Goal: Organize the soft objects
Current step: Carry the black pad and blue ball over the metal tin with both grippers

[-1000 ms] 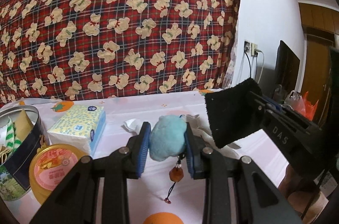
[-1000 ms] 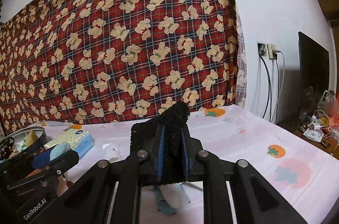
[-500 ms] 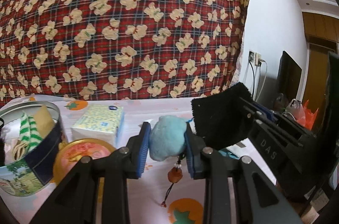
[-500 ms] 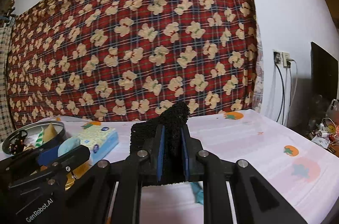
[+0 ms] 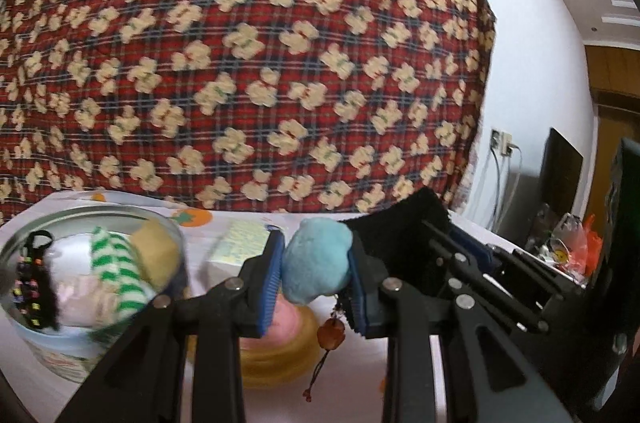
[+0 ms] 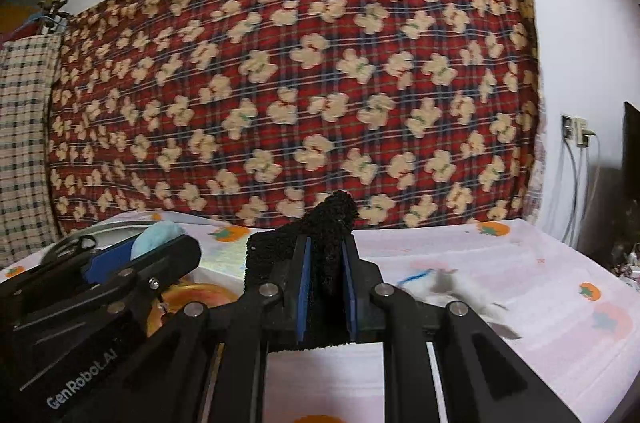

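Observation:
My left gripper [image 5: 314, 275] is shut on a light blue plush charm [image 5: 316, 261] with an orange bead and cord hanging below. It hangs above the table, just right of a round tin [image 5: 40, 355] that holds several soft items, among them a green-striped one [image 5: 116, 275]. My right gripper [image 6: 324, 279] is shut on a black fuzzy cloth [image 6: 328, 223], held up beside the left gripper; the cloth also shows in the left wrist view [image 5: 404, 223]. The blue plush also shows in the right wrist view [image 6: 154, 237].
A tissue pack [image 5: 238, 247] lies behind the left gripper. A round orange lid [image 5: 280, 351] lies under it. White and blue fabric scraps [image 6: 452, 287] lie on the white tablecloth [image 6: 560, 343] to the right. A red bear-print blanket [image 6: 300, 83] hangs behind.
Both grippers rose and swung left with their loads. The tin came nearer, now close beside the left gripper. The orange lid now lies under the left fingers.

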The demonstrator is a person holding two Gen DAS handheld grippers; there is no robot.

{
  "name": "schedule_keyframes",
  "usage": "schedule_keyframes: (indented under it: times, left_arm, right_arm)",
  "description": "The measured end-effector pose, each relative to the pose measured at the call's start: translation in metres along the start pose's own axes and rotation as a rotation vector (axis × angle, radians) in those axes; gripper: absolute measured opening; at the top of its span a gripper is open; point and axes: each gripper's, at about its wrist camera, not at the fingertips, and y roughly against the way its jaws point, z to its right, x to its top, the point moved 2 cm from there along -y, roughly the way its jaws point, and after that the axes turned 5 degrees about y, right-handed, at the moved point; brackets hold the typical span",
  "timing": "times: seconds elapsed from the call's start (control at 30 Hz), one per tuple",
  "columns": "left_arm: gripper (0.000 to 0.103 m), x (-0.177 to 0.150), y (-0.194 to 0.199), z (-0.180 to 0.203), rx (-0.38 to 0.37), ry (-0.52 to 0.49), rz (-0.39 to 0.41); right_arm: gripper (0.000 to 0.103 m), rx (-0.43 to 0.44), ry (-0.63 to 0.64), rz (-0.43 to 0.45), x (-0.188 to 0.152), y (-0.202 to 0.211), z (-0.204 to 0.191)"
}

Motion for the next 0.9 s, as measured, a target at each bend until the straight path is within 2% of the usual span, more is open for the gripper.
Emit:
schedule_keyframes:
  times: [0.53, 0.9]
  left_arm:
    - [0.029, 0.027, 0.034, -0.097, 0.196, 0.078, 0.085]
    - [0.029, 0.048, 0.042, -0.163, 0.328, 0.109, 0.129]
  right_arm:
    - [0.016, 0.164, 0.013, 0.04, 0.029, -0.011, -0.093]
    - [0.016, 0.259, -0.015, 0.046, 0.055, -0.037, -0.158]
